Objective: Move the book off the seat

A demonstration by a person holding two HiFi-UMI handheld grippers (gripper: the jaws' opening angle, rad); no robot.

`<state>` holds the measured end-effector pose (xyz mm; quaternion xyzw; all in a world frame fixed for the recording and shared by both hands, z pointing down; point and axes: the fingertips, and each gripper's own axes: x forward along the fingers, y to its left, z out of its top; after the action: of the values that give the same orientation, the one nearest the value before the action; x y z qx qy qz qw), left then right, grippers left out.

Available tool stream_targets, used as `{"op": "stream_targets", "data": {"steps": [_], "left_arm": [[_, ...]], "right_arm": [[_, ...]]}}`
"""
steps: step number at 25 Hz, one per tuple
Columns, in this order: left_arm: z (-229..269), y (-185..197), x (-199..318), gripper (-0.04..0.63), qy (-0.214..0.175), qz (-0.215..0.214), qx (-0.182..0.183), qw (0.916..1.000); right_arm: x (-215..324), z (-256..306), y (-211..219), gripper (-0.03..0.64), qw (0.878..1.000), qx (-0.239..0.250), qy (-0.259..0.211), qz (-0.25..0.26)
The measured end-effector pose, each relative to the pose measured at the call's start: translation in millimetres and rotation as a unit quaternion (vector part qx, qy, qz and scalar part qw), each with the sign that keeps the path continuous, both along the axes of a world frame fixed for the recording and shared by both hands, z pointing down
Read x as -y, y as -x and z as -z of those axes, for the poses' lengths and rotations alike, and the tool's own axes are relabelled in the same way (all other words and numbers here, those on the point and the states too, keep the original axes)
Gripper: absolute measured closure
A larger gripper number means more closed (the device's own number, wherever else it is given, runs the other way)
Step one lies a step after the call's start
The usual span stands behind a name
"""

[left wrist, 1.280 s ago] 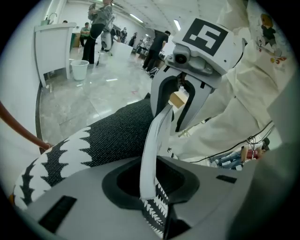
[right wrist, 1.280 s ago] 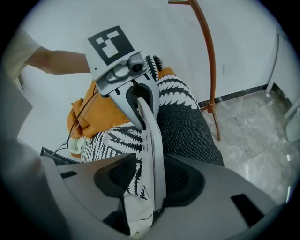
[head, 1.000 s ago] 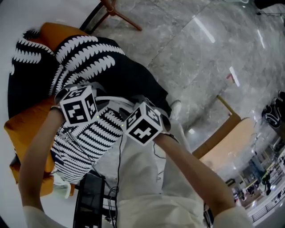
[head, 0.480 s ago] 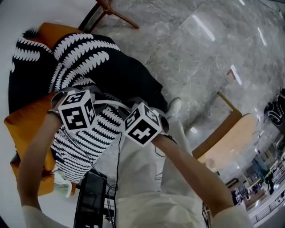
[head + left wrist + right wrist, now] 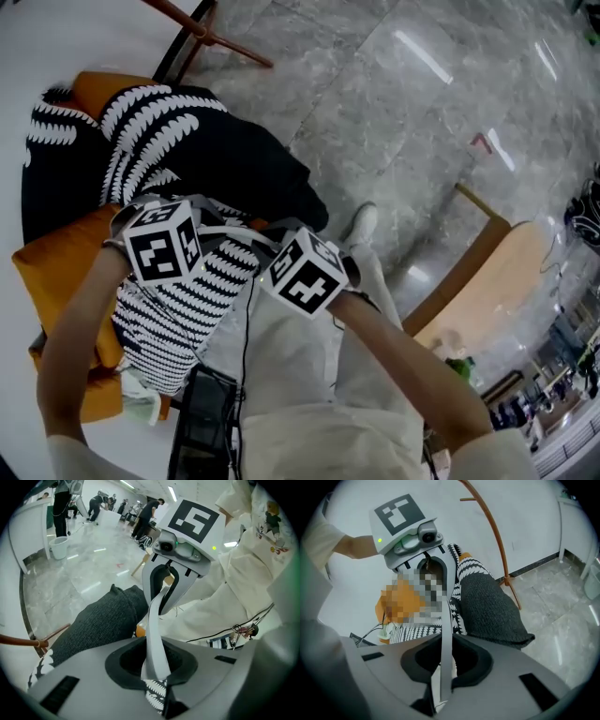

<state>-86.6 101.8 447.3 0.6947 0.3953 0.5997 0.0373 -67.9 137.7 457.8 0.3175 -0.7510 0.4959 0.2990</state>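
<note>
Grey, thin book (image 5: 153, 630), black-and-white patterned cover, edge-on, clamped in the fingers of left gripper (image 5: 155, 679) and right gripper (image 5: 443, 672).

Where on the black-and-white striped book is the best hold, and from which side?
By one edge, a gripper at each end, coming in from opposite sides with jaws across its thickness. The book is thin, wide and flat, so a single pinch would likely let it swing. The left gripper and right gripper are shut on it, facing each other.

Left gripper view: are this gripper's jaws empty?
No, the left gripper is shut on the thin edge of the book.
</note>
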Motion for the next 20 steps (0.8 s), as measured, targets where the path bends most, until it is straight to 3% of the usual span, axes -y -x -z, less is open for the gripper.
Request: {"op": "stream_targets", "data": {"steps": [6, 20], "left_arm": [[10, -33, -40, 0.545, 0.013, -0.02, 0.003, 0.9997], [17, -125, -136, 0.545, 0.008, -0.112, 0.004, 0.9937]], "right_arm": [[-42, 11, -31, 0.568, 1.0, 0.009, 0.003, -0.019], [-139, 19, -116, 0.568, 0.994, 0.003, -0.001, -0.106]]}}
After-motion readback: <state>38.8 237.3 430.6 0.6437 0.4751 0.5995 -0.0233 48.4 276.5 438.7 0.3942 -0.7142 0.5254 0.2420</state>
